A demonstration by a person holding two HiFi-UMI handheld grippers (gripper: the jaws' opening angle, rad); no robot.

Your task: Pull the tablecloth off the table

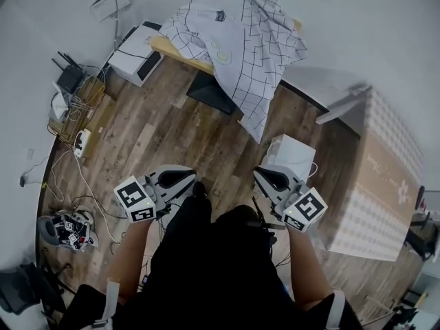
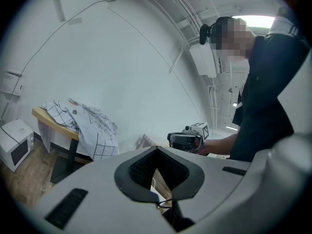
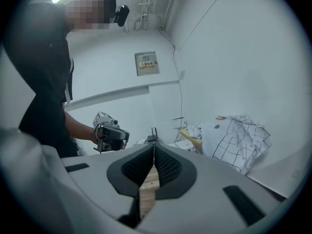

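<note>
The tablecloth [image 1: 237, 43], white with a black grid, lies crumpled over a small wooden table [image 1: 180, 53] at the far side of the room, one corner hanging toward the floor. Both grippers are held close to the person's body, well short of the table. My left gripper [image 1: 192, 178] is shut with nothing between its jaws, and my right gripper [image 1: 259, 173] is likewise shut and empty. In the left gripper view the tablecloth [image 2: 87, 123] is far off at the left and the right gripper [image 2: 187, 139] is at centre. In the right gripper view the tablecloth [image 3: 236, 135] is at the right and the left gripper [image 3: 109, 133] at the left.
A white microwave [image 1: 136, 55] stands on the wood floor left of the table. A router with tangled cables [image 1: 74, 98] sits by the left wall. A white box [image 1: 294, 158] and a large patterned carton [image 1: 377, 184] stand at the right. Another marker-cube device [image 1: 67, 229] lies on the floor at the lower left.
</note>
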